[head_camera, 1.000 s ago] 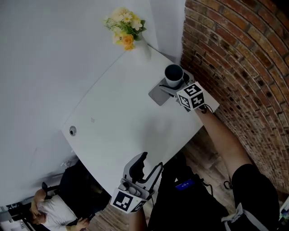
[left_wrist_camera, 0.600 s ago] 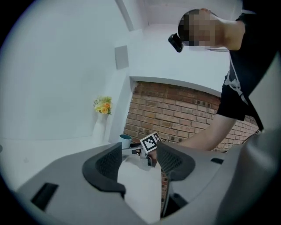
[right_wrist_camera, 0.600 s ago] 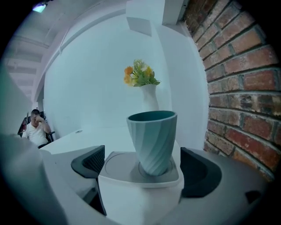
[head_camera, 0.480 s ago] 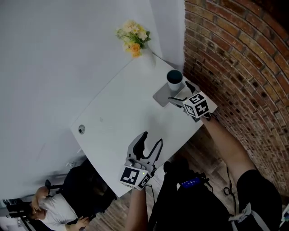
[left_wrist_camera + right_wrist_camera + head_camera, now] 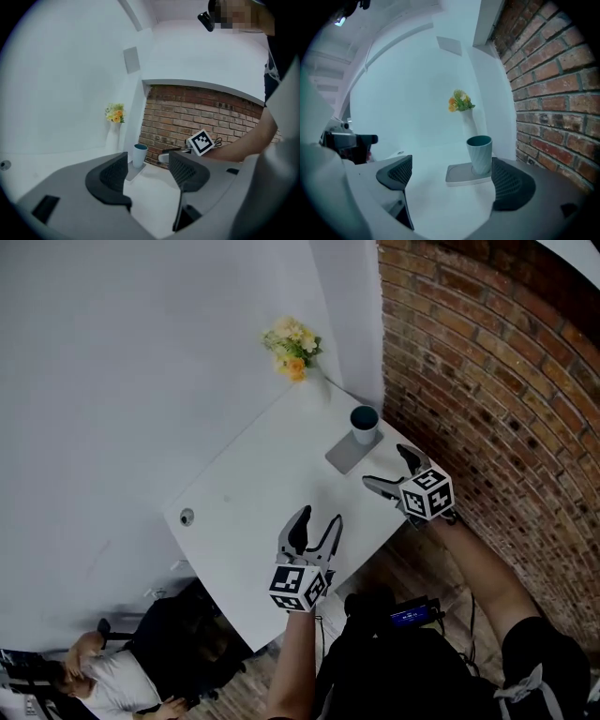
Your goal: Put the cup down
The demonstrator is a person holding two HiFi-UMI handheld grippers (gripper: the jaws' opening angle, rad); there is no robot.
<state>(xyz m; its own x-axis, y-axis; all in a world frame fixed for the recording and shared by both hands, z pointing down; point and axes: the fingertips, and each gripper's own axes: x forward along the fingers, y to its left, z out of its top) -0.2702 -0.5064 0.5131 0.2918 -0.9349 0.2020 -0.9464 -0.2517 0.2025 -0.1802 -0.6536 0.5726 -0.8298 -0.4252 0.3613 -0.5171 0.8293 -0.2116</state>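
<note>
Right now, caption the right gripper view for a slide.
Open jaws short of a cup standing on a tray, flowers behind.

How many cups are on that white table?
1. The teal cup stands upright on a grey tray at the far corner of the table, near the brick wall and the flowers. No other cup shows in any view.

The right gripper (image 5: 452, 182) is seen with its jaws spread wide and nothing gripped. Beyond them, a teal ribbed cup (image 5: 480, 153) is stood upright on a grey tray (image 5: 459, 174) near the right edge of the white table (image 5: 440, 208), beside the brick wall (image 5: 553, 93). A white vase (image 5: 469, 125) of yellow flowers (image 5: 459, 101) is set at the far corner.
</note>
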